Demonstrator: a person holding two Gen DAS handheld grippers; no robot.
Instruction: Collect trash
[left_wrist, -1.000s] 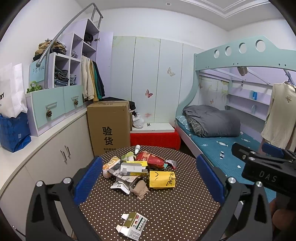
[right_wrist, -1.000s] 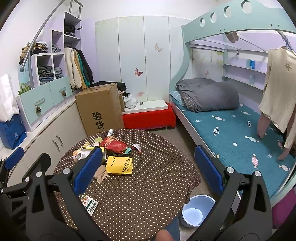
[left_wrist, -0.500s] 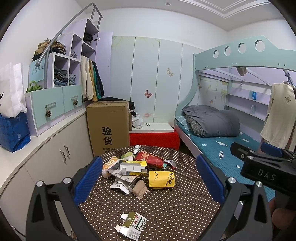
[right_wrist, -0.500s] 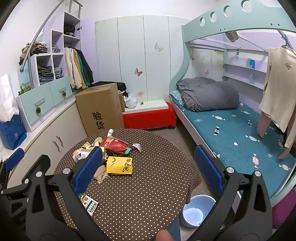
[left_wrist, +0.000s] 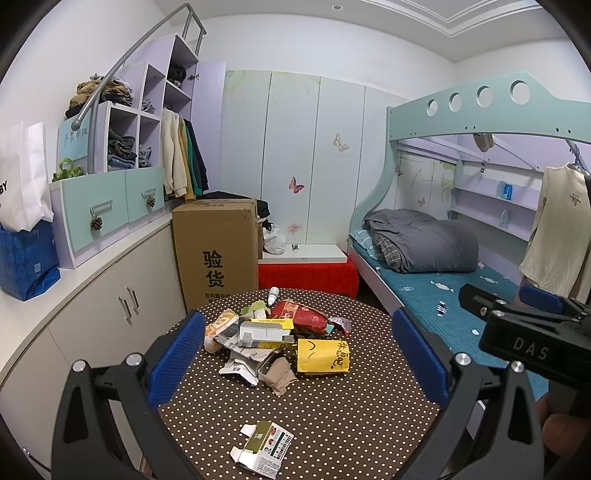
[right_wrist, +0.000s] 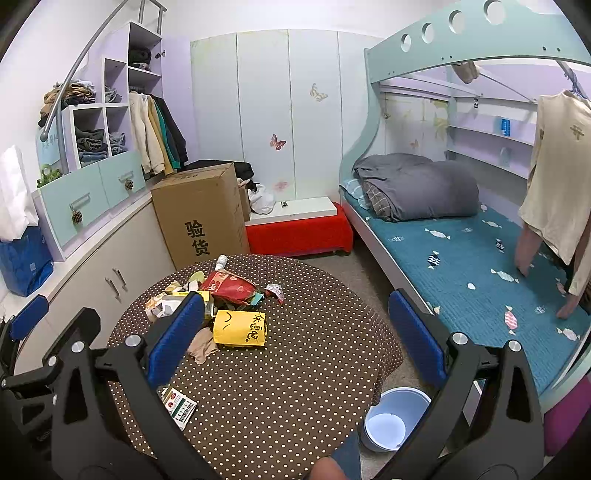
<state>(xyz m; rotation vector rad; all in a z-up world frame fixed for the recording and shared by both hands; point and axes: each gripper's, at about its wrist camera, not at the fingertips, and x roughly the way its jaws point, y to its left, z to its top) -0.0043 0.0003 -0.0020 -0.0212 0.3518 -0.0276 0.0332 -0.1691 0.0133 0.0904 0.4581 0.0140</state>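
Observation:
A heap of trash lies on the round brown polka-dot table (left_wrist: 332, 417): a yellow packet (left_wrist: 322, 356) (right_wrist: 240, 329), a red bag (left_wrist: 301, 317) (right_wrist: 229, 286), flattened white cartons (left_wrist: 262, 332), a tan rag (left_wrist: 279, 374) and a small white bottle (left_wrist: 273, 295). One flattened carton (left_wrist: 264, 448) (right_wrist: 179, 406) lies apart near the front edge. My left gripper (left_wrist: 295, 354) hangs open above the table, short of the heap. My right gripper (right_wrist: 295, 339) is open too, over the table's right part. A light blue bin (right_wrist: 391, 421) stands on the floor beside the table.
A tall cardboard box (left_wrist: 218, 251) stands behind the table, a red bench (left_wrist: 306, 277) beside it. Cabinets (left_wrist: 110, 295) run along the left wall. A bunk bed with a teal mattress (right_wrist: 461, 258) and grey duvet fills the right side. A shirt (right_wrist: 557, 177) hangs there.
Both views have barely shifted; the grippers stay open and the trash has not moved.

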